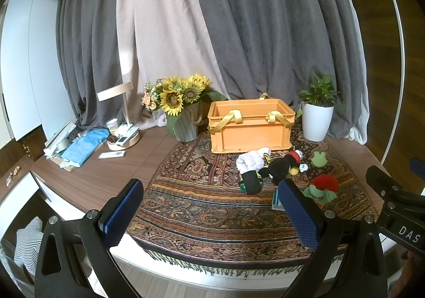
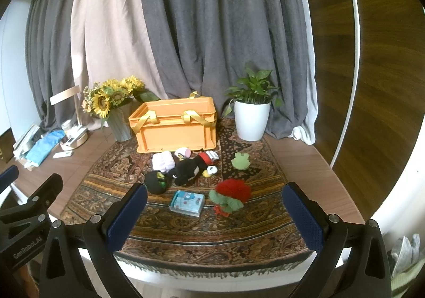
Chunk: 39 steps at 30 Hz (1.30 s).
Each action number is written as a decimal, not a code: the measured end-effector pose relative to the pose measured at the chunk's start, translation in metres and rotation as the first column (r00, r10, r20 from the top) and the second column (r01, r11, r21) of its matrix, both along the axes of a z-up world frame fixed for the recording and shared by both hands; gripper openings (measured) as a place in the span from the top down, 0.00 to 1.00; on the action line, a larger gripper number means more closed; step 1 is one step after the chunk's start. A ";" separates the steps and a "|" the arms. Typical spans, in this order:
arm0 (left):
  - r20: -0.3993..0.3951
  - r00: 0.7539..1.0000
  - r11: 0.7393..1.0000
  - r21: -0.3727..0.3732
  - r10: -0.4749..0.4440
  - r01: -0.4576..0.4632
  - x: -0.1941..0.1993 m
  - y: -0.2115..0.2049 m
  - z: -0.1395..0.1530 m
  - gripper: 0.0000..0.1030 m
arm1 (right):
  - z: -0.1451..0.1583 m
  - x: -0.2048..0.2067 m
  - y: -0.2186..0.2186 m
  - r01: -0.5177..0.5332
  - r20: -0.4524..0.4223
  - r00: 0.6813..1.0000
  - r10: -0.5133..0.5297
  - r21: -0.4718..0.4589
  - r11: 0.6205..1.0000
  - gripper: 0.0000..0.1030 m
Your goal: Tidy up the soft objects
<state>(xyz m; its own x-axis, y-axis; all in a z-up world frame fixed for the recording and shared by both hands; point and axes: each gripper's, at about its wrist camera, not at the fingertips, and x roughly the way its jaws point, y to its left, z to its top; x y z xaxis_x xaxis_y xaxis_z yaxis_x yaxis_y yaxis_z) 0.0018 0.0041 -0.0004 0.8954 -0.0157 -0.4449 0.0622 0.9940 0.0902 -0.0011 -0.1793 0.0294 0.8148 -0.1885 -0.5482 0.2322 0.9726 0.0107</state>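
Note:
An orange crate (image 2: 175,125) with yellow strap handles stands at the back of a patterned rug (image 2: 186,229); it also shows in the left wrist view (image 1: 249,125). In front of it lie a black plush penguin (image 2: 190,169), a white soft piece (image 2: 164,161), a black rolled piece (image 2: 155,182), a green frog toy (image 2: 240,161), a red and green knitted toy (image 2: 232,195) and a blue tissue pack (image 2: 187,202). My left gripper (image 1: 211,214) and my right gripper (image 2: 215,217) are both open and empty, held over the rug's near edge, short of the toys.
A sunflower vase (image 2: 117,106) stands left of the crate and a white potted plant (image 2: 252,112) right of it. A lamp with a tray of small items (image 1: 123,136), a remote (image 1: 111,155) and a blue cloth (image 1: 83,146) lie at the left. Curtains hang behind.

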 end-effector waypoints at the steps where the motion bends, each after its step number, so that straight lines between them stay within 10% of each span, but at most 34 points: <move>1: 0.000 1.000 1.000 -0.001 0.000 0.000 0.000 0.000 0.000 0.00 | 0.000 0.000 0.000 0.000 0.000 1.000 0.000 0.000 1.000 0.01; 39: -0.145 0.978 0.989 -0.028 -0.147 0.144 0.061 -0.037 -0.041 0.00 | -0.045 0.055 -0.035 0.048 -0.115 0.993 -0.041 0.063 0.997 0.01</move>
<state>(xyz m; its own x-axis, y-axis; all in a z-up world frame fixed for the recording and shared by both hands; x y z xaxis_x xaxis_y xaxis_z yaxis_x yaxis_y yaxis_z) 0.0626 -0.0328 -0.0416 0.8082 -0.1498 -0.5695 0.2176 0.9746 0.0525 0.0540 -0.2143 -0.0157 0.7385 -0.1842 -0.6486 0.2787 0.9593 0.0449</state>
